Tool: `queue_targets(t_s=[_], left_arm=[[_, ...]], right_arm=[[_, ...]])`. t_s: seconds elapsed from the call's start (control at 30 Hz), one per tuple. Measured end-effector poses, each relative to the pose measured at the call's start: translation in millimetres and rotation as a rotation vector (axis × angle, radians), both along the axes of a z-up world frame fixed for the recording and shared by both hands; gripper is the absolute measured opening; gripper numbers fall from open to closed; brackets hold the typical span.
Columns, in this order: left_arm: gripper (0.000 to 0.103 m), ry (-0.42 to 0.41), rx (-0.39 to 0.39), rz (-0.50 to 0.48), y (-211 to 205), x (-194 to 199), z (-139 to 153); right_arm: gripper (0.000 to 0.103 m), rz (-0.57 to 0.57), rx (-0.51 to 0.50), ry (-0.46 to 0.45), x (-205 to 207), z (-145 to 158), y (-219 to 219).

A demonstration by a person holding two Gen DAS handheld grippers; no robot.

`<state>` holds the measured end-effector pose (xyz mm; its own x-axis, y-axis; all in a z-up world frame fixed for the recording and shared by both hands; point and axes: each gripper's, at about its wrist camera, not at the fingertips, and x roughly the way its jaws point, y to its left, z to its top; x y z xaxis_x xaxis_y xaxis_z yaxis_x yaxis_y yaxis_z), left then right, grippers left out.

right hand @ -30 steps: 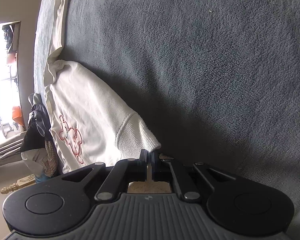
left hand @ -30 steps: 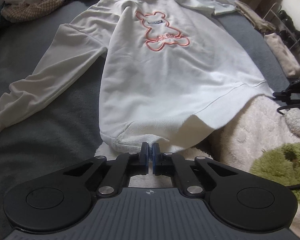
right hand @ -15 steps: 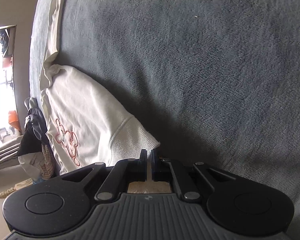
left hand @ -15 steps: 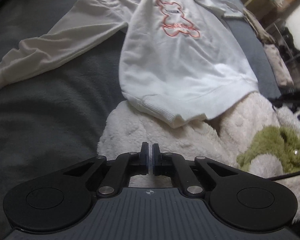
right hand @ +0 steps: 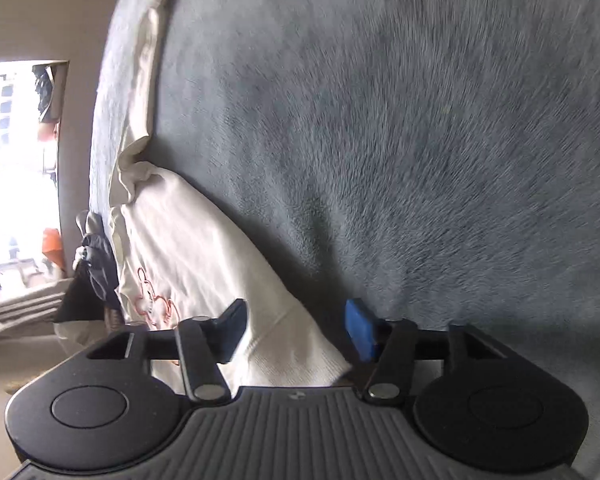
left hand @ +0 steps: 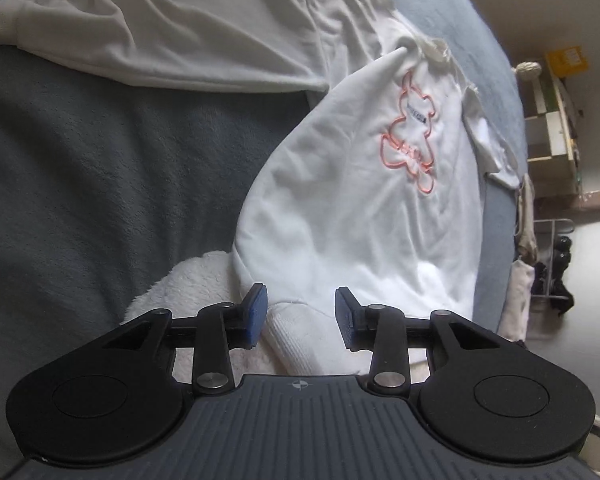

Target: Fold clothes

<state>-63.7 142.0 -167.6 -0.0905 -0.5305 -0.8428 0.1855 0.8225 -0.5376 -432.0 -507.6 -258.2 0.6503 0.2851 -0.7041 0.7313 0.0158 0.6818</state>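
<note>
With both jaws just opening, the left gripper and right gripper straddle the white sweatshirt's ribbed hem at lower center, apparently releasing it flat.

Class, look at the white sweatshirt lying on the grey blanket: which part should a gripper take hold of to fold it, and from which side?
Probably the ribbed hem of the white sweatshirt, approached from the bottom edge. It is thick, lies nearest, and already sits between the open left gripper jaws, which have just been opening.

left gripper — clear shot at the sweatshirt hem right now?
Probably yes. The left gripper is open, its jaws having just opened, and the ribbed hem of the sweatshirt already lies between them, untouched by the pads. Nothing covers it.
</note>
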Motion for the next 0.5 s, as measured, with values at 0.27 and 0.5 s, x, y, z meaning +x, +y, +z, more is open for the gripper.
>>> queue_targets(t_s=[0.27, 0.5], left_arm=[[0.041, 0.046, 0.049, -0.039, -1.2, 3.0, -7.7], [0.041, 0.060, 0.081, -0.106, -16.7, 1.2, -14.6]], right_arm=[[0.077, 0.023, 0.212, -0.050, 26.0, -47.5, 12.2], [0.077, 0.038, 0.270, -0.081, 36.0, -55.4, 22.1]])
